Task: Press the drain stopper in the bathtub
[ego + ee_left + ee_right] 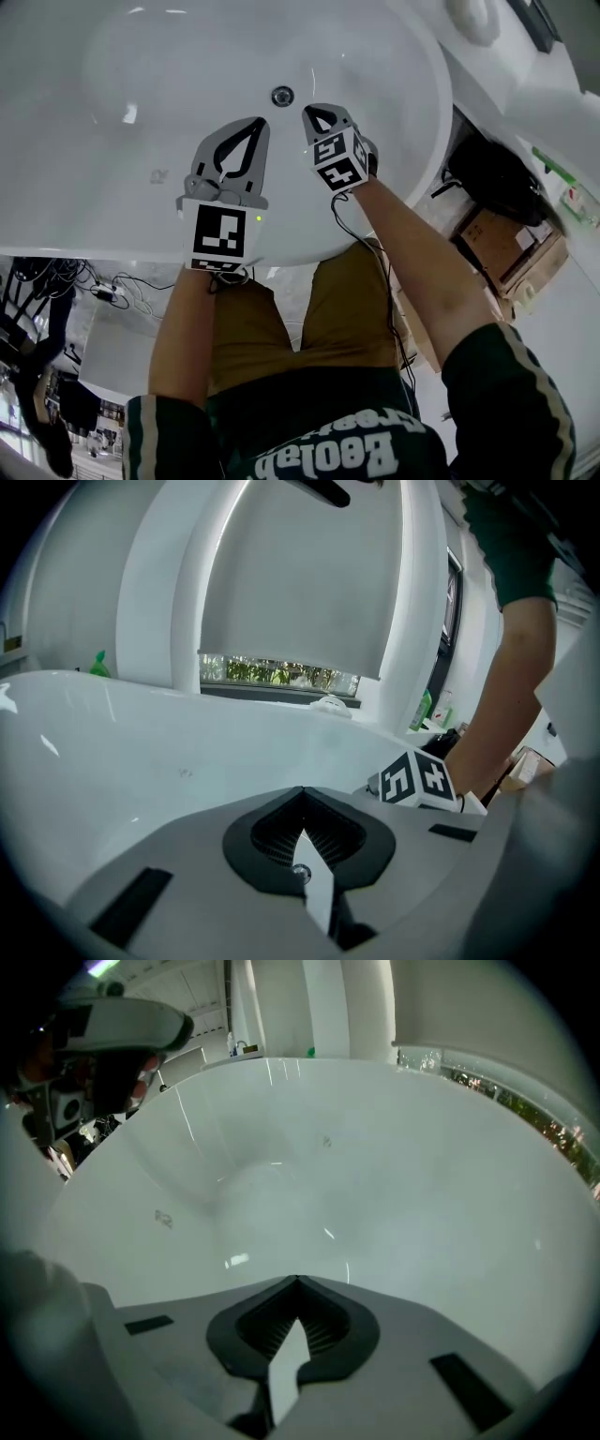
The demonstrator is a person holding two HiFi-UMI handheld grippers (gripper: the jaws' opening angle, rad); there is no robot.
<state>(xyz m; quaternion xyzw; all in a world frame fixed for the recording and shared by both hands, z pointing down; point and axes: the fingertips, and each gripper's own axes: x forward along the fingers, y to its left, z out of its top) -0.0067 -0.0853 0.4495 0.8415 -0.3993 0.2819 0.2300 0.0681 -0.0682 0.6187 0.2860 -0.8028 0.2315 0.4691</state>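
Observation:
A small round metal drain stopper sits in the floor of the white bathtub, seen in the head view only. My left gripper hangs over the tub just below and left of the stopper, jaws shut with nothing between them. The right gripper is just right of and below the stopper, also shut and holding nothing. Neither touches the stopper. In the left gripper view the closed tips point across the tub wall, with the right gripper's marker cube beside them. In the right gripper view the tips face the bare tub basin.
The tub's near rim lies against the person's legs. A black bag and a cardboard box stand to the right of the tub. Cables lie on the floor at the left. A window runs behind the tub.

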